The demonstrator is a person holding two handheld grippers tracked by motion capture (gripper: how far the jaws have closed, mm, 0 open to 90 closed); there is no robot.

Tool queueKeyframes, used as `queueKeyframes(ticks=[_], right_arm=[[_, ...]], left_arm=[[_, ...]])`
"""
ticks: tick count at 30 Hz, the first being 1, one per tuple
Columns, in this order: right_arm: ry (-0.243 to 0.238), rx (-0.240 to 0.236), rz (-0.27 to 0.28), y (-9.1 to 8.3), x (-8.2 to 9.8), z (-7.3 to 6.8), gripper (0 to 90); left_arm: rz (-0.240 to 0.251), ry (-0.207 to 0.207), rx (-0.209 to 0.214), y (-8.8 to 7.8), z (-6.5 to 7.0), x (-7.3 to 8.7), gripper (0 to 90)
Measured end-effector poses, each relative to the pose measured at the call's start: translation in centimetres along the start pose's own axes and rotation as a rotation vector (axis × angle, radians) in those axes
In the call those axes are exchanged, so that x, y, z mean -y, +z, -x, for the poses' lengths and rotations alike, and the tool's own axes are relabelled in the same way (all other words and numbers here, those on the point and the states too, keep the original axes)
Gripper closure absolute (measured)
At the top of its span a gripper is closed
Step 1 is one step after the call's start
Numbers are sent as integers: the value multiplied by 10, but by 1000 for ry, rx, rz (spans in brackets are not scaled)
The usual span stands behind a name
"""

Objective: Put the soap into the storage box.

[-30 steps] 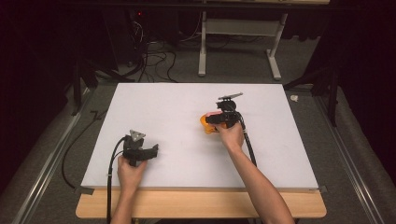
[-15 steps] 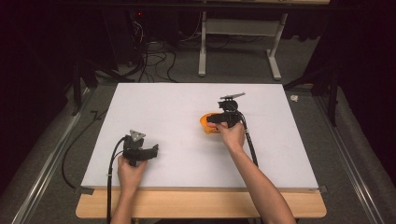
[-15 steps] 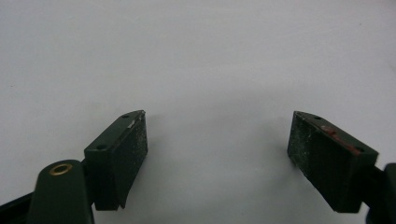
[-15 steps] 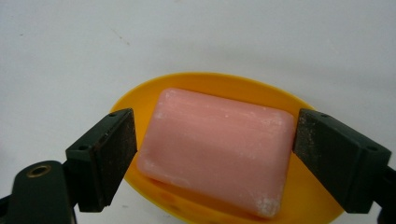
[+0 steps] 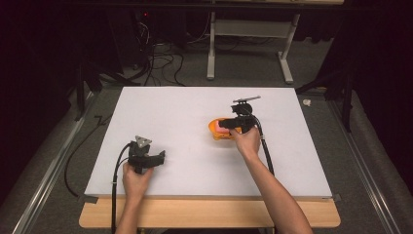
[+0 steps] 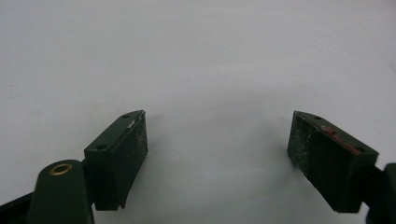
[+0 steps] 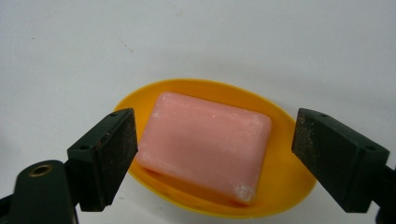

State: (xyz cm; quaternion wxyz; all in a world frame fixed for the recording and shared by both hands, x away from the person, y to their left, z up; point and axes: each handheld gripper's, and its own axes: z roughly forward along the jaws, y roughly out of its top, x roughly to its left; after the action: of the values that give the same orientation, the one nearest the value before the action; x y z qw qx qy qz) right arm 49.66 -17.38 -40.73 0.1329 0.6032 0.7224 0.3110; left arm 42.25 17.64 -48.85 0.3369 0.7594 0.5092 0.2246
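A pink bar of soap (image 7: pixel 205 140) lies in a yellow-orange oval dish (image 7: pixel 285 186) on the white board. In the high view the dish (image 5: pixel 213 131) sits right of the board's middle, with the soap (image 5: pixel 222 131) in it. My right gripper (image 7: pixel 212 140) hovers over the dish, open, its jaws on either side of the soap. They have just been closing and the pads stand clear of the bar. From above, the right gripper (image 5: pixel 230 125) points left over the dish. My left gripper (image 6: pixel 217 121) is open over bare board, and in the high view this left gripper (image 5: pixel 157 159) rests near the front left.
The white board (image 5: pixel 185 107) lies on a wooden table whose edge (image 5: pixel 209 212) shows at the front. A white-legged frame (image 5: pixel 248 44) and loose cables (image 5: pixel 156 53) are on the floor behind. Metal rails (image 5: pixel 44 185) run along both sides.
The right gripper has shifted only slightly over the dish. The left hand and its gripper have kept still.
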Motion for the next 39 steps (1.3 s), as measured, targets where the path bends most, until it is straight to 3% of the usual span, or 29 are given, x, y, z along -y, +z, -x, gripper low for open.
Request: queueKeyframes(ticks=[16, 29, 39], right_arm=[[-38, 29, 43, -17, 3, 15, 177], [-24, 25, 71, -26, 12, 33, 195], [-43, 42, 100, -39, 14, 44, 196]], left_arm=[[-1, -1, 2, 0, 0, 0, 203], [0, -1, 1, 0, 0, 0, 203], [0, -1, 1, 0, 0, 0, 203]])
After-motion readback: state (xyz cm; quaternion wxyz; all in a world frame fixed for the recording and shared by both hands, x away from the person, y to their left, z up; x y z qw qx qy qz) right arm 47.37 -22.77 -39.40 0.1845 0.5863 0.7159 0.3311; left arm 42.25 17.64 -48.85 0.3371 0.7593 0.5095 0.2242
